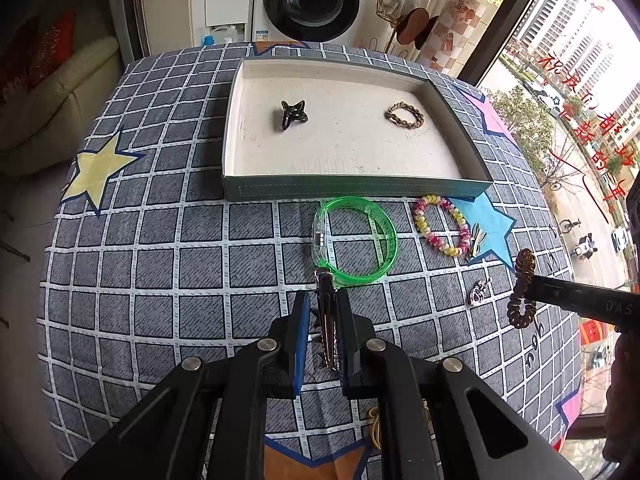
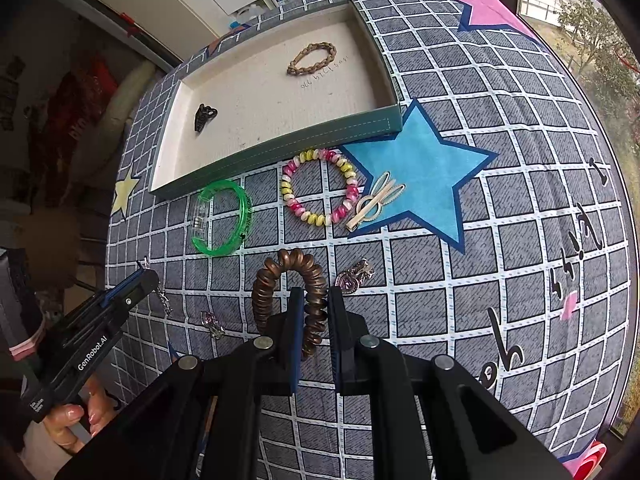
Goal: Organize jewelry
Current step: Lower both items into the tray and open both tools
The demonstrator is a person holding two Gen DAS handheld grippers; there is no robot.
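Pinching a silver hair clip (image 1: 326, 320), the left tongs (image 1: 323, 300) hold it between their blue pads, with the clip's tip poking out in front. The right tongs (image 2: 314, 312) are pressed on a brown spiral hair tie (image 2: 290, 288), which loops up past the pads. In the left view that same hair tie (image 1: 522, 290) hangs off the tongs on the right side, above the cloth.

Under both sits the worktop (image 1: 160, 264), covered with a gray checked cloth with big stars on it. A small silver heart charm (image 2: 354, 278) lies just past the right tongs. Another small silver piece (image 2: 212, 324) lies near them on the left.

A bit farther on, a green plastic bangle (image 1: 356, 238) lies flat on the cloth. Beside it is a pink, yellow and white spiral hair tie (image 1: 440, 224). A pale hair clip (image 2: 376, 200) touches that hair tie and rests on the blue star (image 2: 424, 168).

Right behind these stands a flat green tray (image 1: 352, 190) with a pale inside. In it, well apart, lie a black claw clip (image 1: 293, 114) and a tan braided ring (image 1: 405, 115).

Far back is a washing machine (image 1: 312, 0).
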